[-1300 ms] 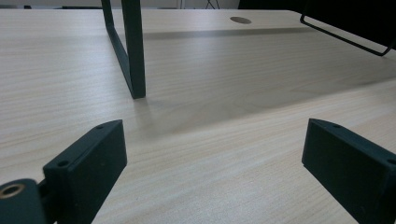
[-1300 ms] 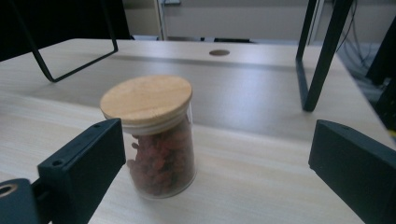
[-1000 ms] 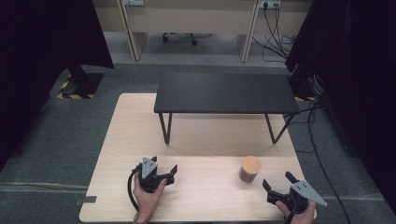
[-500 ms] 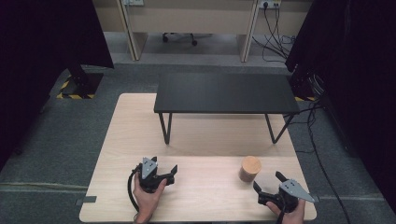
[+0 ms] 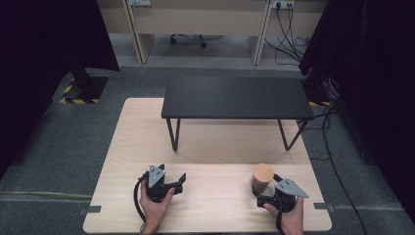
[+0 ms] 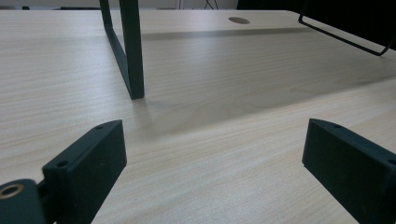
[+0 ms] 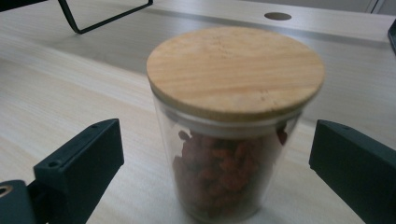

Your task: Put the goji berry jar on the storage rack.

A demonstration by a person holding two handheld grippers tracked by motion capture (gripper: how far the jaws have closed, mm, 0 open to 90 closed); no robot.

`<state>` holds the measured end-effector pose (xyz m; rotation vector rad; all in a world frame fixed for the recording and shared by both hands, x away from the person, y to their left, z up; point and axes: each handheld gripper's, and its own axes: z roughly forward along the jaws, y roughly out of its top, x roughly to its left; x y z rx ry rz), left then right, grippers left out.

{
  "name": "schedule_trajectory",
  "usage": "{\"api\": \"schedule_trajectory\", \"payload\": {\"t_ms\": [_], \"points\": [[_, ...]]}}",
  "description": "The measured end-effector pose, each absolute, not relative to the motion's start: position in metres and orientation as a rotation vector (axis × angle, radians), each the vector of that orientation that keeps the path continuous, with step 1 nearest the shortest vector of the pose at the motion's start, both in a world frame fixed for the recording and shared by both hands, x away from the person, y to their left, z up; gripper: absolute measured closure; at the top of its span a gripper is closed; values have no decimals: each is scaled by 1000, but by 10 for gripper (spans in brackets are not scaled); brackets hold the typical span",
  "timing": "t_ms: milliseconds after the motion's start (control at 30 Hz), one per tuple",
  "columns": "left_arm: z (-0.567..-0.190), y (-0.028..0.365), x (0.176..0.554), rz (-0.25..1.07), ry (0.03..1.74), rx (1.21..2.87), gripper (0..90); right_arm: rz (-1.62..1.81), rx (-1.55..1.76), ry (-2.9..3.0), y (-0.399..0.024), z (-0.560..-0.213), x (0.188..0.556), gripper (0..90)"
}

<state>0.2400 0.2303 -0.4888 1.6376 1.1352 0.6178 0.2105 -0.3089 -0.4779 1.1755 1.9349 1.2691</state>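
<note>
While my right gripper [image 7: 212, 186] stands with its jaws spread to either side of the glass jar [image 7: 224, 182], neither pad touches the glass; the jaws have just been closing a little, with the jar between them. In the high view the jar sits at the lower right of the frame on the wooden table [image 5: 215, 147], just at the upper left of my right gripper [image 5: 264, 197]. In the right gripper view it takes the centre of the frame, upright, capped by a wooden lid [image 7: 236, 70] and holding reddish dried pieces.

Procedure, as I judge it:
1. Keep the jar centred between the jaws, so both pads meet the glass together.
2. Set the pads on the glass wall below the lid, not on the lid, which may lift off.
3. Close gently and evenly; the glass is smooth and may slip or tip under a one-sided push.
4. Confirm a firm hold before lifting.

My left gripper [image 5: 182, 178] rests at the lower left of the high view, jaws wide apart and empty, pointing toward the black shelf [image 5: 237, 98]. I would keep it there.
</note>
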Motion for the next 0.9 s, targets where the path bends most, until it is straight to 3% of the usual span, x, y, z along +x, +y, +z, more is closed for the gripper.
{"api": "schedule_trajectory", "payload": {"t_ms": [200, 400, 667, 900], "points": [[-489, 231, 240, 616, 1135, 1635, 56, 1241, 1187, 1946, -303, -475, 222, 86], [-489, 231, 240, 617, 1133, 1636, 56, 1218, 1183, 1952, -300, -474, 225, 255], [-489, 231, 240, 617, 1132, 1637, 57, 1227, 1193, 1952, -300, -470, 226, 258], [-489, 231, 240, 618, 1136, 1635, 57, 1274, 1121, 1860, -286, -433, 220, 258]]}}
